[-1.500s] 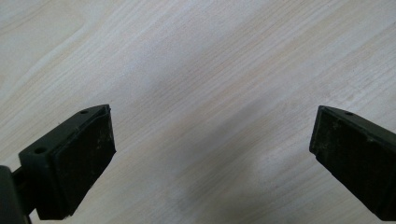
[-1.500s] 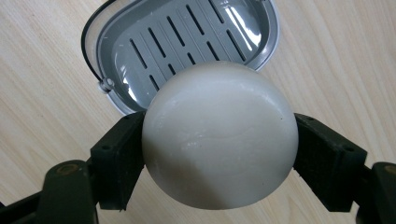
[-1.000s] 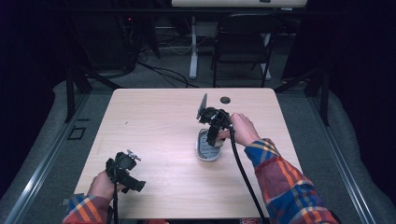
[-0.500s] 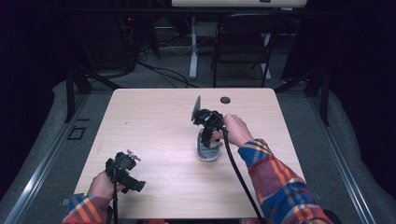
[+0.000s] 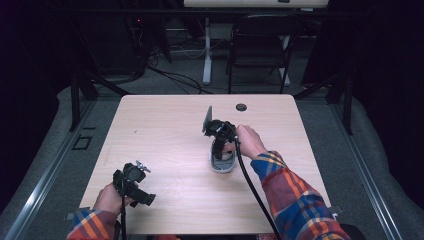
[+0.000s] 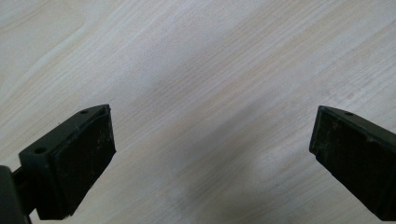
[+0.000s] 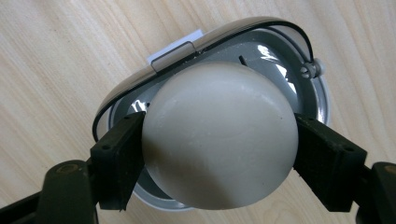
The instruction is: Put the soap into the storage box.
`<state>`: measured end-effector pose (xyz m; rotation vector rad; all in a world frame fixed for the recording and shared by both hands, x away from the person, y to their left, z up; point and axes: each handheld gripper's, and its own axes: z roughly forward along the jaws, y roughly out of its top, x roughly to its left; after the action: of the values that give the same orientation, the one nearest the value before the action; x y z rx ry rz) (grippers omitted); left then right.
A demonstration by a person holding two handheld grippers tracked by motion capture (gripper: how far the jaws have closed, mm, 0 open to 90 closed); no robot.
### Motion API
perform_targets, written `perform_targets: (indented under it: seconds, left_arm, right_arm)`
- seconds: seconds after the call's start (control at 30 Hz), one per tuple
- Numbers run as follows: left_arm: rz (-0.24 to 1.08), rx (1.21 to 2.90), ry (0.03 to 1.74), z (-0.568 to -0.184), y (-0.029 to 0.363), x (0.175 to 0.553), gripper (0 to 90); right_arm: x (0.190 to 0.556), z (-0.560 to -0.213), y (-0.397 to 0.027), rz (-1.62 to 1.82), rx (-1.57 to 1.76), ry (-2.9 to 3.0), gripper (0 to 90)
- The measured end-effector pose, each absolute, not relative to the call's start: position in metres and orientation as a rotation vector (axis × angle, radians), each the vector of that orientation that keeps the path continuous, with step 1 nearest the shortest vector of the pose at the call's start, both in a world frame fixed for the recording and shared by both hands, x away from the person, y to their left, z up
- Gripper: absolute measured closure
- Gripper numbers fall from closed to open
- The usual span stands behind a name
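A smooth white egg [image 7: 219, 135] is held between the jaws of my right gripper [image 7: 222, 158], which is shut on it from both sides. The egg hangs just over a silver oval holder [image 7: 135, 84] with a grey inside and a thin wire along its rim. In the high view the right gripper [image 5: 222, 145] points down at the holder [image 5: 222, 168] near the middle of the wooden table [image 5: 165, 130]. My left gripper [image 5: 132, 182] rests near the front left edge. Its jaws stand wide apart over bare wood, so the left gripper [image 6: 210, 154] is open.
A small round black grommet [image 5: 241, 107] sits in the table near its far edge. A dark chair [image 5: 260, 50] and cables stand on the floor beyond the table. The right gripper's cable [image 5: 250, 185] trails back along the sleeve.
The right gripper with the egg has shifted slightly left and lower over the holder. The left gripper has stayed in place.
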<state>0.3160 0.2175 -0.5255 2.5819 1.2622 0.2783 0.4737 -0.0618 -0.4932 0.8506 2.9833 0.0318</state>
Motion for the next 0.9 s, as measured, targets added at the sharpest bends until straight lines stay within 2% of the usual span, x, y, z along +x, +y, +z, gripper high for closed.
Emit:
perform_targets:
  seconds: [0.4,0.8,0.9]
  left_arm:
    - [0.278,2.584,1.262,-0.526,0.217,0.316,0.0]
    - [0.276,2.587,1.258,-0.526,0.217,0.316,0.0]
    - [0.275,2.588,1.257,-0.526,0.217,0.316,0.0]
  right_arm:
    - [0.473,-0.507,-0.068,0.043,0.866,2.973,22.4]
    - [0.473,-0.506,-0.073,0.087,0.871,2.968,22.1]
    - [0.472,-0.505,-0.074,0.085,0.872,2.962,19.3]
